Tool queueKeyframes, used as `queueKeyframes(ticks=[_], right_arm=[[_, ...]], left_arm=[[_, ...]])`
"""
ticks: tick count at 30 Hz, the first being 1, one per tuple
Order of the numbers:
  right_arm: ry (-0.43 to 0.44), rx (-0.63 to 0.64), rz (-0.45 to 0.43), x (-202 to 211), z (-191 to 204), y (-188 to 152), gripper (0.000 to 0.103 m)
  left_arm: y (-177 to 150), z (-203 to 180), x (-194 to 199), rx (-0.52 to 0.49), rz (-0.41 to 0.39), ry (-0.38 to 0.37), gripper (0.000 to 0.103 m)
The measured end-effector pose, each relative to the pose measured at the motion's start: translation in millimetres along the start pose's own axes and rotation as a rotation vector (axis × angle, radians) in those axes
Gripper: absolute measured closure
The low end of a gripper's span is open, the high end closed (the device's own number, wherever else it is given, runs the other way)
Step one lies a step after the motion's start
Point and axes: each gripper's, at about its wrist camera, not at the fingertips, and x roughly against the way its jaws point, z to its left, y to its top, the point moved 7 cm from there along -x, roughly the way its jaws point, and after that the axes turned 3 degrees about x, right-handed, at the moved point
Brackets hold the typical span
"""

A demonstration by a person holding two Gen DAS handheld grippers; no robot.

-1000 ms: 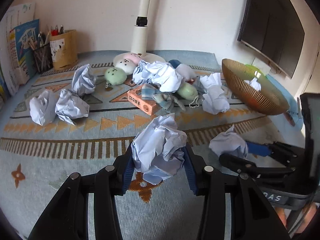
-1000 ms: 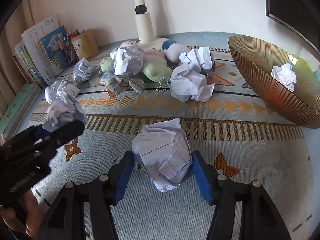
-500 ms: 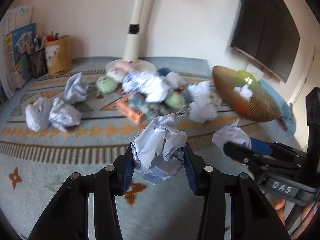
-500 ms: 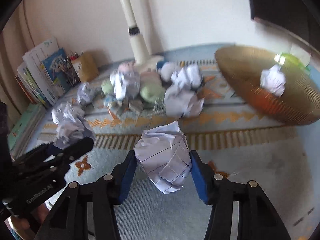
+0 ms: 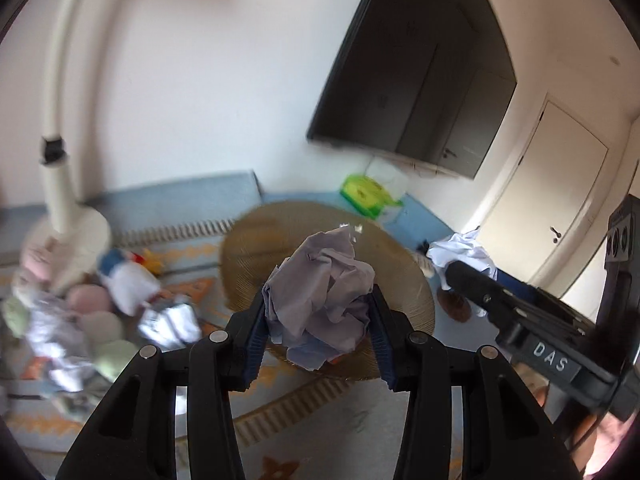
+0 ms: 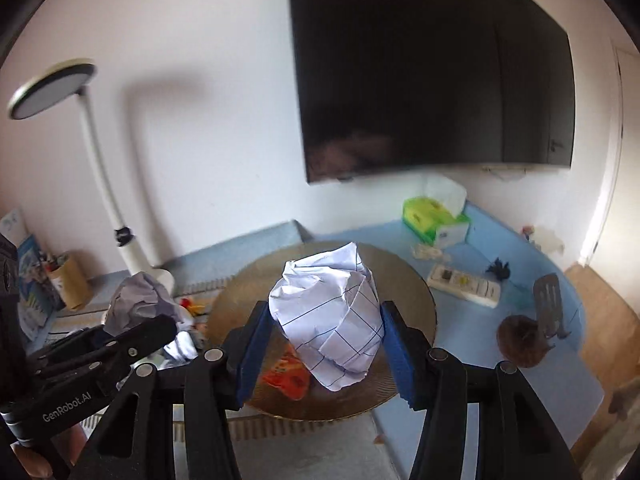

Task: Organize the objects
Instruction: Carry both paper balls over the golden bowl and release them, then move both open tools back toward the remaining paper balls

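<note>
In the left wrist view my left gripper [image 5: 318,312] grips a crumpled bluish paper ball [image 5: 320,292] between its blue pads while its jaws are opening. The ball hangs over the near rim of the golden bowl [image 5: 404,276]. In the right wrist view my right gripper [image 6: 324,336] holds a lined white paper ball [image 6: 332,316] above the same bowl [image 6: 416,292]. Its jaws are opening too, and the pads still touch the paper. An orange object [image 6: 286,374] lies in the bowl. Each gripper also shows at the edge of the other's view with its ball.
Plush toys and more paper balls [image 5: 112,308] lie blurred at the left by the white lamp base [image 5: 70,236]. Behind the bowl are a green tissue box [image 6: 434,216], a power strip [image 6: 464,284] and a wall screen [image 6: 432,64]. A pen holder [image 6: 70,284] stands far left.
Both grippers rose off the rug and swung right with their paper balls, from the middle of the mat to above the golden bowl.
</note>
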Motion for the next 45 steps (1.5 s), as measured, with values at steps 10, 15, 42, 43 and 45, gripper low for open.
queueKeyframes(ticks=[10, 15, 42, 43, 45], right_arm=[[0.034, -0.112, 0.104, -37, -29, -24, 0.035], [0.143, -0.043, 0.052, -4, 17, -15, 0.035], [0.397, 0.323, 0.078, -27, 253, -145, 0.020], [0.387, 0.326, 0.081, -28, 253, -145, 0.019], [0.377, 0.337, 0.076, -27, 254, -147, 0.019]], left_arm=[[-21, 22, -16, 0.078, 0.111, -0.014, 0.035], [-19, 39, 62, 0.106, -0.050, 0.045, 0.035], [-135, 235, 200, 0.268, -0.244, 0.550, 0.001], [-136, 236, 201, 0.275, -0.245, 0.545, 0.001], [-136, 237, 201, 0.282, -0.247, 0.527, 0.001]])
